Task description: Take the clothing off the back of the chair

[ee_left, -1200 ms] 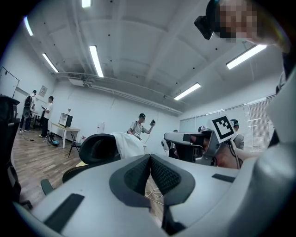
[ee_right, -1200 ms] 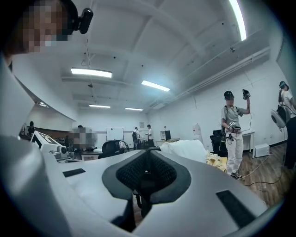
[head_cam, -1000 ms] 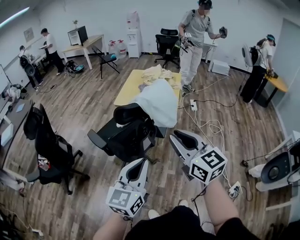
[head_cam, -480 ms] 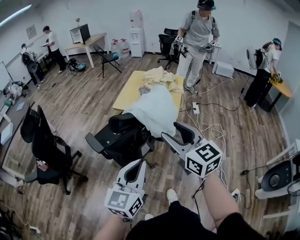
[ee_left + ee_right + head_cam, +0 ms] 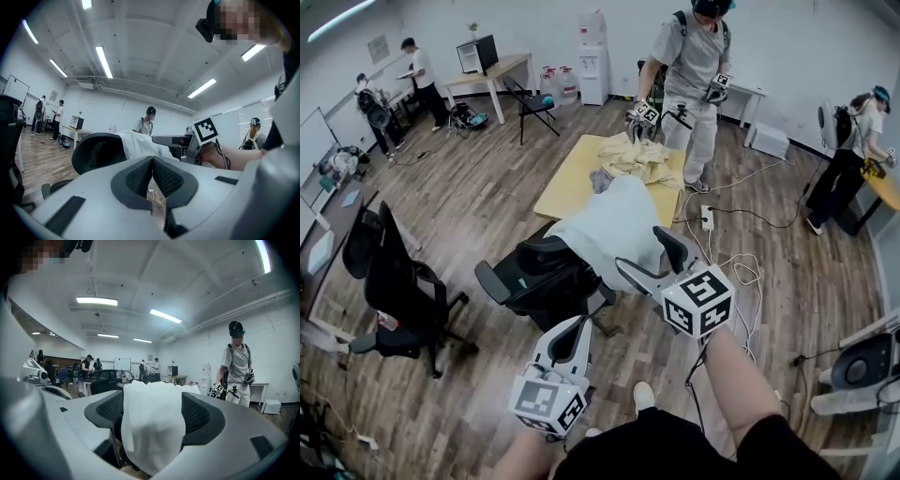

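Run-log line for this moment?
left tongs shut, empty | right tongs opening, white garment between jaws, ungripped | white garment draped over chair back

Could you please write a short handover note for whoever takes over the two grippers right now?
Left gripper: jaws together, empty, held short of the chair.
Right gripper: jaws opening, with the white cloth garment between them; the pads do not press on it.
Things: the garment is draped over the back of the black office chair.
Done: the approach only; nothing is gripped yet.
Left: close on the garment and lift it clear of the chair back.
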A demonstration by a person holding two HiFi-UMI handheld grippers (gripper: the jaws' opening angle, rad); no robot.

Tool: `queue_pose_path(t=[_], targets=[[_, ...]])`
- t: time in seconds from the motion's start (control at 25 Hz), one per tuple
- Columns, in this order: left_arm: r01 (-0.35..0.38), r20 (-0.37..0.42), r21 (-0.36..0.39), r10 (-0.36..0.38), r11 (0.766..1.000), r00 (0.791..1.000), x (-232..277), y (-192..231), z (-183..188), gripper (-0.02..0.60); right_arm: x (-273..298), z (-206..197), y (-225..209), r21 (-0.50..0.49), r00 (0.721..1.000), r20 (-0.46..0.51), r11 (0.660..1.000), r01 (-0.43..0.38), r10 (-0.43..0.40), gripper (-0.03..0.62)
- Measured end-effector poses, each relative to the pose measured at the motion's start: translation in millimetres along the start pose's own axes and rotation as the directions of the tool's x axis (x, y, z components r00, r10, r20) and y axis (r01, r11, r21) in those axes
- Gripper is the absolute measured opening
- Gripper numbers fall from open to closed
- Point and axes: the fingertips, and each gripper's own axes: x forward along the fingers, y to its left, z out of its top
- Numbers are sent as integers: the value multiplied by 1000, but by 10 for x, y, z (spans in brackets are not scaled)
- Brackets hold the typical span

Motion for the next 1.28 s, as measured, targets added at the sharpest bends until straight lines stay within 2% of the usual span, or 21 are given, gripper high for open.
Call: queue_pose_path(t=[0.2, 0.4, 0.64, 0.88, 1.12, 1.28], targets=[[-25, -6, 4, 25, 1000, 1000, 176, 89, -26, 17, 274, -106, -194, -44, 999, -46, 999, -6, 4, 440], [-56, -12, -6, 56, 998, 998, 293, 173, -55, 16, 495, -201, -299, -38, 996, -76, 998, -45, 42, 489], [-81, -23, -21, 81, 996, 996, 361, 245, -113, 17, 668, -344, -327, -17, 989, -113, 995, -93, 91, 488], [-94, -30, -29, 93, 995, 995, 368, 271, -114, 17, 746, -409, -309, 9, 983, -139, 993, -118, 118, 385], [-100, -29, -24, 99, 995, 995, 283, 292, -99, 17, 716, -390, -346, -24, 986, -155, 998, -66, 62, 236], [-95, -26, -21, 95, 995, 995, 206, 282, -86, 17, 651, -370, -360, -45, 987, -162, 999, -24, 16, 166]])
